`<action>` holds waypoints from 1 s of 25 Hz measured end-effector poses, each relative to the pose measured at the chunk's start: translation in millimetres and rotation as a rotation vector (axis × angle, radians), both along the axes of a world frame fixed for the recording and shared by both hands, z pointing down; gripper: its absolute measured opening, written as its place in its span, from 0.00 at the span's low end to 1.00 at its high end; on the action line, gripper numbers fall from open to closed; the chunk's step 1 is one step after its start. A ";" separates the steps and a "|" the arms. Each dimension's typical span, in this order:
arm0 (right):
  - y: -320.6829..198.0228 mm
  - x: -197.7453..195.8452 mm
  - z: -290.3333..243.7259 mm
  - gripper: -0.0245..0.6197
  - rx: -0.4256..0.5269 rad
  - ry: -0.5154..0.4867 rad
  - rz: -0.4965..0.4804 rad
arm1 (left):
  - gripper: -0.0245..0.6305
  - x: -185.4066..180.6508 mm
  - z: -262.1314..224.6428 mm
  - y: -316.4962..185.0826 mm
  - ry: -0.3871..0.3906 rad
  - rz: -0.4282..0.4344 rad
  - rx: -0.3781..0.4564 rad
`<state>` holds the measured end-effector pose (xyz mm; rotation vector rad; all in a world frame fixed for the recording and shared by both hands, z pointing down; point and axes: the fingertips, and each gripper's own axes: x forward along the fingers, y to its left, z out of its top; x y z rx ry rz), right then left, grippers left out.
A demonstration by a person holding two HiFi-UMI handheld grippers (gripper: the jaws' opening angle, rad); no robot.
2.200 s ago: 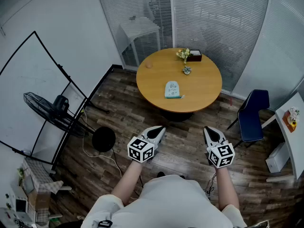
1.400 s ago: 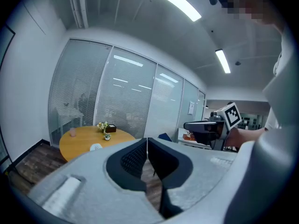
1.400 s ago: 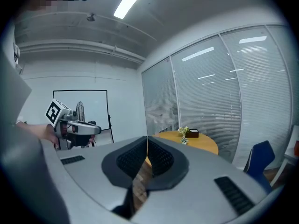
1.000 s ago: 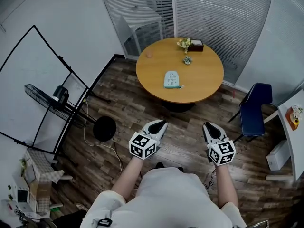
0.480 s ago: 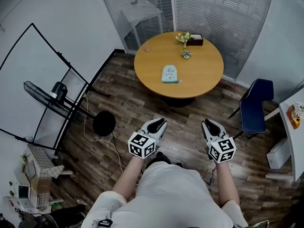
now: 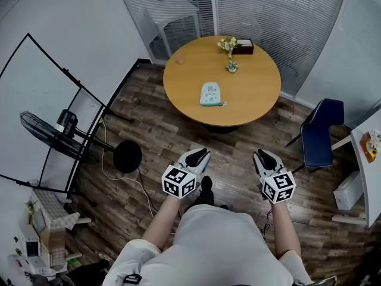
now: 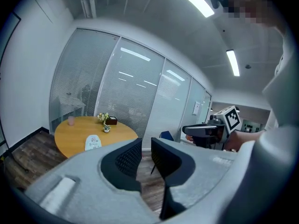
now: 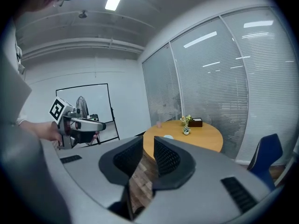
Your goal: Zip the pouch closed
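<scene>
The pouch [image 6: 209, 93], pale blue-green with a printed front, lies flat near the middle of a round wooden table [image 6: 253, 103] far ahead of me. It also shows small in the left gripper view, pouch [image 7: 93, 142], and in the right gripper view, pouch [image 8: 168, 136]. My left gripper [image 6: 201, 153] and right gripper [image 6: 262, 155] are held side by side in front of my body over the wood floor, well short of the table. Both are shut with nothing between the jaws: left gripper [image 7: 145, 143], right gripper [image 8: 148, 141].
On the table's far side stand a flower vase [image 6: 227, 43], a dark box [image 6: 243, 47], a small plant [image 6: 231, 67] and a pink cup [image 6: 180, 59]. A blue chair [image 6: 318, 136] is right of the table. A fan [image 6: 50, 137] and a black stand base [image 6: 127, 155] are left.
The head view has shifted, so the table sits a little higher and further left in the picture. A dark shoe now shows between the grippers. Both grippers keep their pose and stay shut.
</scene>
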<state>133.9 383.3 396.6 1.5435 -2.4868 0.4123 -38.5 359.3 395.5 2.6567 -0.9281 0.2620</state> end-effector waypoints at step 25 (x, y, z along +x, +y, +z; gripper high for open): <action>-187.4 -60.9 24.0 0.13 -0.093 0.043 0.058 | 0.13 -47.0 22.5 -211.4 0.017 0.151 -0.040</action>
